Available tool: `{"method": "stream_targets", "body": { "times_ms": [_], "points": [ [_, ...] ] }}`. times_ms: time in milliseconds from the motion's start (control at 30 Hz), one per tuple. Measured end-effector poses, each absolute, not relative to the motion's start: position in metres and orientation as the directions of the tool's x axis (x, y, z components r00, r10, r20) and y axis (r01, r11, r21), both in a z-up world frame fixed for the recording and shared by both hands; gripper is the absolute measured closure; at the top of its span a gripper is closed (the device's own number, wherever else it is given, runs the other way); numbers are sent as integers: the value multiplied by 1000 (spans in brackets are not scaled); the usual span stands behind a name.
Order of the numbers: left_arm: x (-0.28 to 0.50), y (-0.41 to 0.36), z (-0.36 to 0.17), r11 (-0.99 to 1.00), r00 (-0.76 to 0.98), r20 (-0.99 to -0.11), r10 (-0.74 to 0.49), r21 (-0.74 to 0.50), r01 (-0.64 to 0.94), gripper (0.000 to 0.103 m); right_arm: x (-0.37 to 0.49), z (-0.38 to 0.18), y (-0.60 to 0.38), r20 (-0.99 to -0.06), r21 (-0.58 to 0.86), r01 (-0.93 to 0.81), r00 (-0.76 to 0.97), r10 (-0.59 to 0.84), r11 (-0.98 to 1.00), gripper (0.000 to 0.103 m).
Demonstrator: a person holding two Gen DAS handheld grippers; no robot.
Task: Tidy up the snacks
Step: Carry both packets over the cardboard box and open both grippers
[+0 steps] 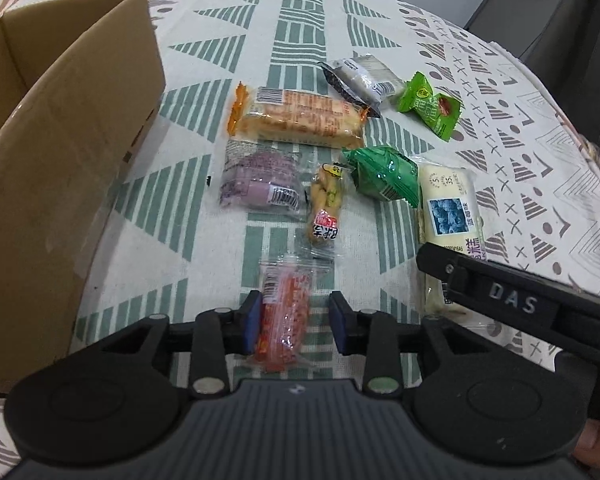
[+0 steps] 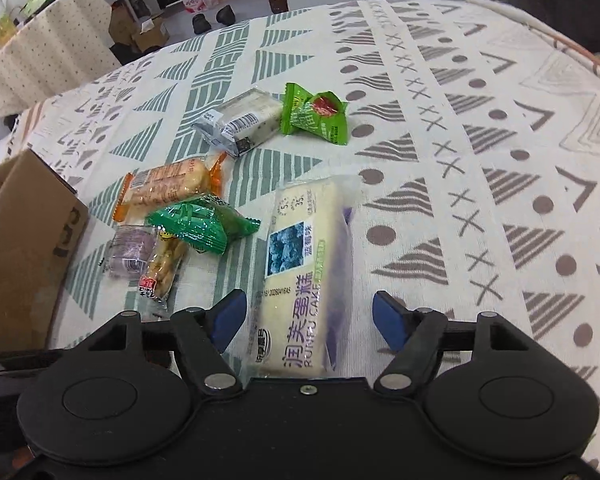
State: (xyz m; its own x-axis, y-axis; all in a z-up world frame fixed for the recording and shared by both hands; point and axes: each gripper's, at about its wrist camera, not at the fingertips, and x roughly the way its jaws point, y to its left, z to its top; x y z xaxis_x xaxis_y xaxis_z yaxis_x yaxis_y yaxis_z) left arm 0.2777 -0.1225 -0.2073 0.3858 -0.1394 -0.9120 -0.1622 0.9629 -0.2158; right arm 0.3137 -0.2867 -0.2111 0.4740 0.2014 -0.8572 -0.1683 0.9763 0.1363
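Note:
My left gripper (image 1: 296, 310) is open, its blue pads on either side of a red snack packet (image 1: 286, 320) lying on the tablecloth; the left pad is close against it. My right gripper (image 2: 308, 306) is open too, straddling the near end of a white blueberry cake packet (image 2: 304, 272), with gaps on both sides. An open cardboard box (image 1: 60, 140) stands to the left. Beyond lie an orange biscuit packet (image 1: 300, 118), a purple snack (image 1: 256, 184), a yellow snack (image 1: 326, 208), a dark green packet (image 1: 384, 172), a light green packet (image 1: 428, 106) and a grey-white bar (image 1: 360, 76).
A patterned tablecloth (image 2: 480, 160) covers the table, with bare cloth at the right. The right gripper's black body (image 1: 520, 300) crosses the left wrist view's lower right. Past the far edge are another covered table (image 2: 48, 64), bottles and boxes on the floor.

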Motion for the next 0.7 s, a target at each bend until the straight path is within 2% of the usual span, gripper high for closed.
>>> {"method": "stream_targets", "body": {
  "times_ms": [33,67,100,167,267,433,700],
  "points": [
    [278,-124,-208,965,386,-913,-133,-208,-160,68,313,-212,-285,-858,123,-176,476,194,977,36],
    [279,-125,-208,967,385,-914,-127,-201,-158,69,313,-213,-283,-858,107,-187,478,186,976,43],
    [279,-126,-208,968,385,-915,-120,-194,-159,71,312,-213,-281,-858,93,-199,481,180,976,51],
    [280,-125,-206,969,384,-916,-116,-190,-160,80,311,-211,-280,-855,91,-215,483,187,972,61],
    [279,-120,-204,962,384,-915,-128,-209,-178,83,309,-209,-283,-852,114,-220,479,209,969,67],
    [271,-107,-187,957,426,-897,-114,-214,-195,83,307,-198,-287,-836,205,-213,470,284,955,69],
    [262,-92,-149,954,499,-863,-82,-212,-210,83,299,-177,-287,-791,263,-224,507,342,939,69]
  ]
}}
